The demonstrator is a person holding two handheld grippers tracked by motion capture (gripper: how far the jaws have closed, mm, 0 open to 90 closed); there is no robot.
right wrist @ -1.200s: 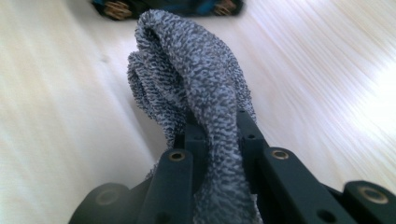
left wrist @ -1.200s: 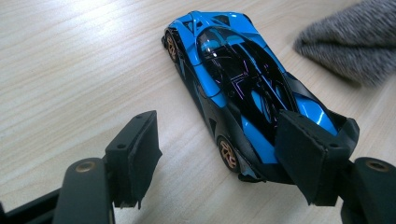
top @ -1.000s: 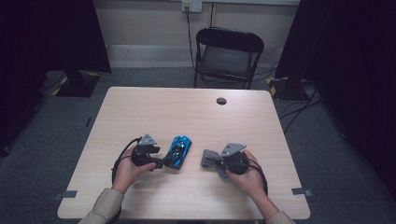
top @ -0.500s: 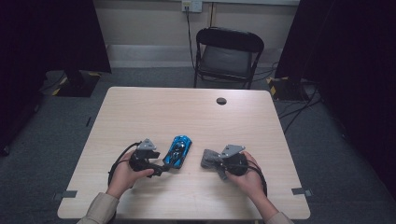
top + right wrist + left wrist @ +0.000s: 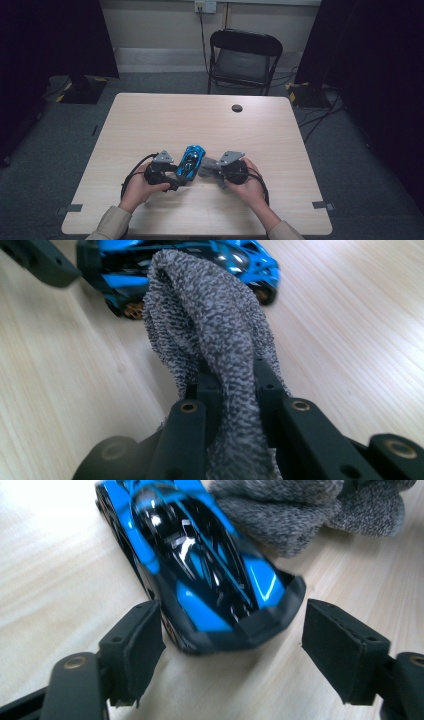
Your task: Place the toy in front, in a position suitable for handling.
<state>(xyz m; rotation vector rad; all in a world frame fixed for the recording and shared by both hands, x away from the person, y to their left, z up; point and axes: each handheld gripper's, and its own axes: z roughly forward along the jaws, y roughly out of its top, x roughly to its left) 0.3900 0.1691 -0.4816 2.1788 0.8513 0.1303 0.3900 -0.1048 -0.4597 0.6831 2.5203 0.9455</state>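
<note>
Your left tool [image 5: 227,645] is sitting open, having just closed slightly, the blue toy car [image 5: 200,565] at its 12 o'clock on the worktop [image 5: 150,120]; your right tool [image 5: 232,385] is clamping the grey cloth [image 5: 210,340] against the car.

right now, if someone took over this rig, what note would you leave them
Left gripper: open, jaws just closing a little, straddling the end of the blue toy car, pads not pressing on it.
Right gripper: shut on the grey cloth, cloth brought up against the car's side.
Car sits at the table's near middle.
Done: cloth gripped, brought to the car.
Left, probably: steady the car, wipe it.
</note>
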